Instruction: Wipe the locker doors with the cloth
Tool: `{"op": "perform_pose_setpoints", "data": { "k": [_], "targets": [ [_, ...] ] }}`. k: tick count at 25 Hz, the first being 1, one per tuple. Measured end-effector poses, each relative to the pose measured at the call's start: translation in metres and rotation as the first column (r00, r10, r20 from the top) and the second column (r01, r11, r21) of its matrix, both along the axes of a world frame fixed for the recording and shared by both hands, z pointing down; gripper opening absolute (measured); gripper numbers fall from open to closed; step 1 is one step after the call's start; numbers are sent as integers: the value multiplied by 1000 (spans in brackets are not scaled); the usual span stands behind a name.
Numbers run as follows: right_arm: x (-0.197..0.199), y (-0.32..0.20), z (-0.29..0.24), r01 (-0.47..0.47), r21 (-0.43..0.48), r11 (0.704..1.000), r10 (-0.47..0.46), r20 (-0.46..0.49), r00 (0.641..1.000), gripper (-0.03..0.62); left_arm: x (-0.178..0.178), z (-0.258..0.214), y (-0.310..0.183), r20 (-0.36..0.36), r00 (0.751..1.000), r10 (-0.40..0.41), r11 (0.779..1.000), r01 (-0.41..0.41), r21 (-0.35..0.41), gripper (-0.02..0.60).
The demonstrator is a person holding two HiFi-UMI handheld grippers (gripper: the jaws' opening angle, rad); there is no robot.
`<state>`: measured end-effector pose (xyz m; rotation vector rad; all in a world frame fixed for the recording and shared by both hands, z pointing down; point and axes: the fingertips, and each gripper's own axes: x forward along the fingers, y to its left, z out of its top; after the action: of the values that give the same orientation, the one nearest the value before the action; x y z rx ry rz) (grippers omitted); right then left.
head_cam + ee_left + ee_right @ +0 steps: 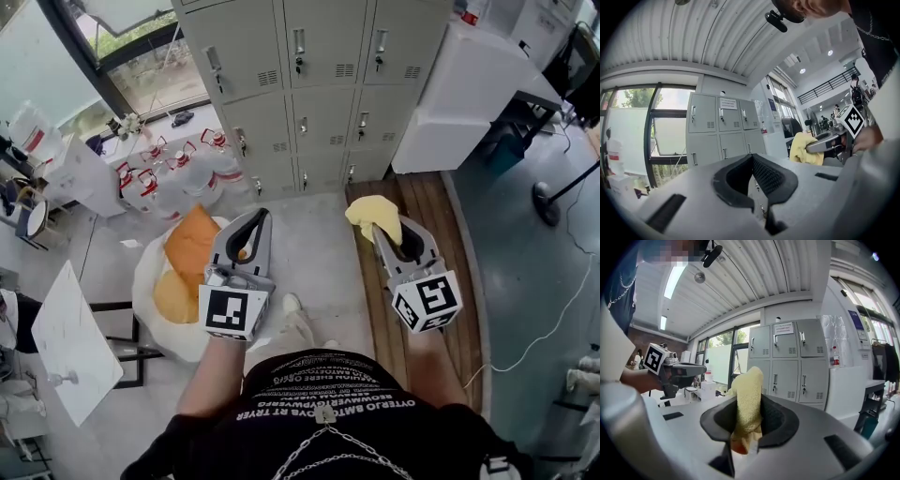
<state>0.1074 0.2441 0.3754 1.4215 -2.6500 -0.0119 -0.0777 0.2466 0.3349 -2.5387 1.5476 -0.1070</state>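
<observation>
Two grippers hang well short of the lockers [323, 94]. The right gripper [382, 232] pinches the cloth [371, 212]; the left gripper [255, 218] is closed, empty. Wiping hasn't begun: next, reach forward and press the cloth to a door.

The right gripper [747, 423] has its jaws closed on a yellow cloth [748, 397], which stands up from the centre toward 12 o'clock. Beyond it, at about 1 o'clock, is a bank of grey lockers [787, 366] with its doors closed. At 9 o'clock a hand holds the left gripper [686, 370], its marker cube [655, 357] facing this way. Windows [723, 363] lie behind it, at 10 o'clock.
</observation>
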Motion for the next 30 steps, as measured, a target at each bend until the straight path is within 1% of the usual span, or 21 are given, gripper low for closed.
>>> {"op": "perform_pose_setpoints", "data": {
  "k": [2, 5, 7, 12, 16, 20, 23, 26, 30],
  "targets": [
    [-6, -10, -1, -11, 10, 1000, 11, -22, 1000, 91, -2, 3, -12, -12, 1000, 12, 1000, -12, 2, 5],
    [-15, -25, -10, -19, 53, 998, 21, -40, 999, 91, -6, 0, -30, -30, 999, 39, 999, -39, 16, 6],
    [-20, -37, -16, -15, 74, 997, 19, -44, 999, 89, -7, -4, -43, -22, 998, 58, 998, -57, 24, 5],
    [-35, -73, -13, -11, 46, 999, 13, -55, 998, 89, -11, -9, -76, 0, 996, 86, 996, -85, 39, 5],
    [-46, -98, -6, -4, 25, 1000, 5, -53, 999, 90, -21, 0, -100, -13, 996, 90, 996, -89, 15, 5],
    [-50, -118, 2, -22, -7, 1000, 22, -41, 999, 91, -18, 8, -119, -29, 992, 125, 992, -125, -8, 5],
    [-55, -132, 2, -42, -4, 999, 41, -65, 997, 91, -20, 11, -135, -35, 989, 145, 989, -146, -19, 5],
    [-61, -144, -3, -56, 16, 998, 57, -96, 994, 91, -25, 9, -152, -33, 986, 162, 987, -162, -10, 5],
    [-71, -158, 0, -77, 4, 997, 77, -90, 993, 89, -37, 10, -169, -42, 983, 180, 984, -180, -9, 5]
  ]
}}
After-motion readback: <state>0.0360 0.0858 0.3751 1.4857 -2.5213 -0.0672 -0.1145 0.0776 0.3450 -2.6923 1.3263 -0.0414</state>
